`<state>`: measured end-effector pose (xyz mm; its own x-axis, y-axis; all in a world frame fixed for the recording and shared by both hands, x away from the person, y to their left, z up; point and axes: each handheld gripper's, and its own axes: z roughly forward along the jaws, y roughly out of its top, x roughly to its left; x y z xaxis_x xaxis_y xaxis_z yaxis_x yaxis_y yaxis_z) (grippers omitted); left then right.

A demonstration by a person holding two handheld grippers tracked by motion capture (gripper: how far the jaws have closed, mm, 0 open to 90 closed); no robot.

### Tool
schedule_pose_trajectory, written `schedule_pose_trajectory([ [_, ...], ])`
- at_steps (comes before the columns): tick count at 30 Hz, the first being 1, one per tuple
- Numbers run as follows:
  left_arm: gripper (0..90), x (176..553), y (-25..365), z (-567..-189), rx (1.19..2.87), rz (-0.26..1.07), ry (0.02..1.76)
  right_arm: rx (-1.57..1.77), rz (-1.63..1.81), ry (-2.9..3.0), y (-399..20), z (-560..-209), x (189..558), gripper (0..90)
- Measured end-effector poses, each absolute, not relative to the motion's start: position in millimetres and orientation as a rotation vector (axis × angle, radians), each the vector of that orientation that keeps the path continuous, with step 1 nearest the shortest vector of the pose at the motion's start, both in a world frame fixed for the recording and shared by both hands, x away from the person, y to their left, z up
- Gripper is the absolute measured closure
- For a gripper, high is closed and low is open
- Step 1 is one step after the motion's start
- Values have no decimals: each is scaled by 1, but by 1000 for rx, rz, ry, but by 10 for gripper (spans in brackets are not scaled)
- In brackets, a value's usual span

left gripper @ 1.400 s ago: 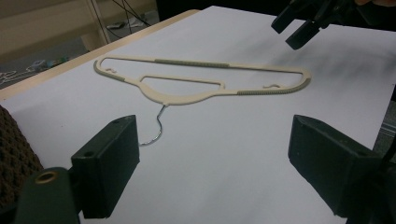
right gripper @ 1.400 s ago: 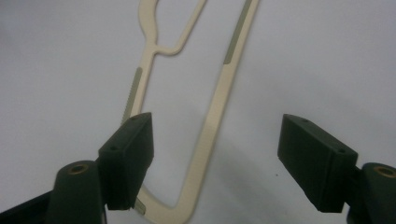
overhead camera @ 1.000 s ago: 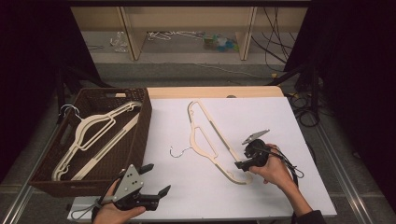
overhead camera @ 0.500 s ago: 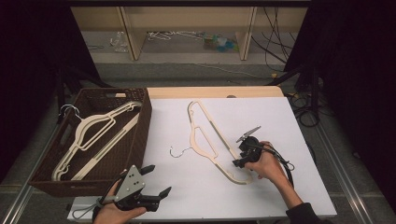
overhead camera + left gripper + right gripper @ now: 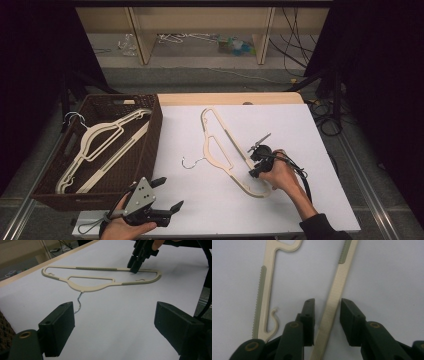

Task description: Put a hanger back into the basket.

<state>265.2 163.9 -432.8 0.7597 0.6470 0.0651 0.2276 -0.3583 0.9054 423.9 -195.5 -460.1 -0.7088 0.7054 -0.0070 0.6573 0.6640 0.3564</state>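
Tongs [image 5: 327, 315] astride flat ribbed hanger [image 5: 334, 295] bar (cream plastic)

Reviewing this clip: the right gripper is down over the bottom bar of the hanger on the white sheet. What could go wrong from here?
1. The right gripper straddles the hanger's thin bar with gaps either side; closing off-centre could push the bar aside rather than clamp it.
2. It grips near one end, so the hanger would likely swing or droop when lifted.
3. The metal hook lies near the open left gripper and could snag it.
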Motion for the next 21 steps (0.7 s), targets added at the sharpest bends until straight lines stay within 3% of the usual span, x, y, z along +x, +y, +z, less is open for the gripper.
schedule_pose_trajectory([
  [9,167,267,165,-434,1938,521,663,1166,465,2740,-195,-459,425,766],
  [21,169,267,164,-436,1938,505,671,1158,483,2776,-204,-458,427,755],
])
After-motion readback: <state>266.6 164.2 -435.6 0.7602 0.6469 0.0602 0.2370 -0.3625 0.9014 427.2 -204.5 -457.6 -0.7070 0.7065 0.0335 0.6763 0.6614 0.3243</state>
